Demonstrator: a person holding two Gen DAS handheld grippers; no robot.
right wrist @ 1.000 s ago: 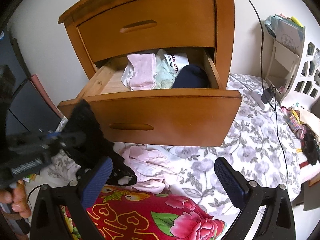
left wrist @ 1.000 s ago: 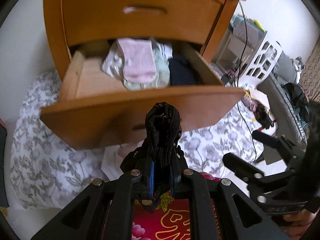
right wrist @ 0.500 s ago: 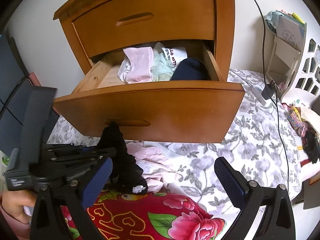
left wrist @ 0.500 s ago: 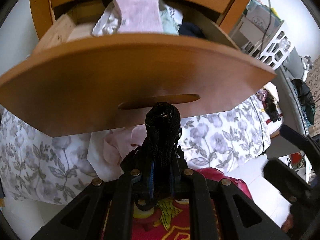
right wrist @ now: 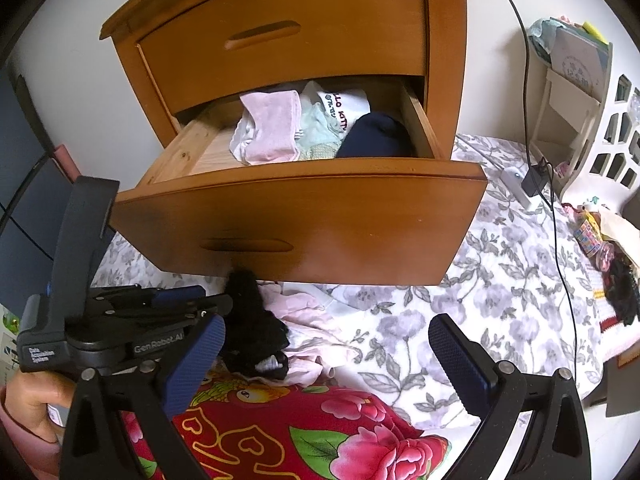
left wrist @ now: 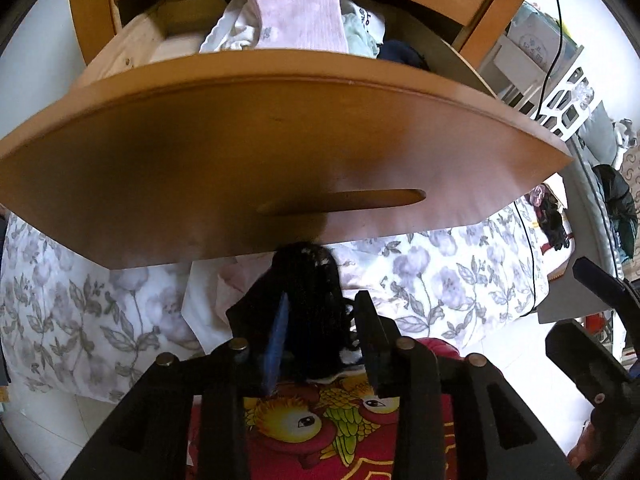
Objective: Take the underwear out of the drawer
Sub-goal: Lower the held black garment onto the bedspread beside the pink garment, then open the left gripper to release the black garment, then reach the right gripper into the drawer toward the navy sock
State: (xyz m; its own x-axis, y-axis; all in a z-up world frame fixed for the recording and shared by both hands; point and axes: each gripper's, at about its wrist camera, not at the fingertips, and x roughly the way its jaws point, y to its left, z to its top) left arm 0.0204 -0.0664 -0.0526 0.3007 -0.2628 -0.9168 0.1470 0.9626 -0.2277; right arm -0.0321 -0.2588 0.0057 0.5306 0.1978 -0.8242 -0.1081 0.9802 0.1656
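The open wooden drawer (right wrist: 304,216) (left wrist: 280,140) holds folded pink underwear (right wrist: 272,128) (left wrist: 296,20), pale green and white items and a navy piece (right wrist: 376,136). Black lace underwear (left wrist: 308,300) (right wrist: 252,328) sits below the drawer front, resting on a pale pink garment pile (right wrist: 300,308). My left gripper (left wrist: 322,320) (right wrist: 224,304) has its fingers parted on either side of the black piece, with a gap showing on the right side. My right gripper (right wrist: 328,356) (left wrist: 576,304) stands wide open above the bedding with nothing in it.
A grey floral sheet (right wrist: 480,280) covers the bed and a red flowered blanket (right wrist: 300,432) lies near me. A black cable (right wrist: 560,240) runs across the sheet to a white shelf unit (right wrist: 580,80). The closed upper drawer (right wrist: 280,40) is above. A hand (right wrist: 32,408) holds the left gripper.
My left gripper came down from in front of the drawer to below its front edge with the black underwear. Its fingers, shut on the piece before, have now spread apart.
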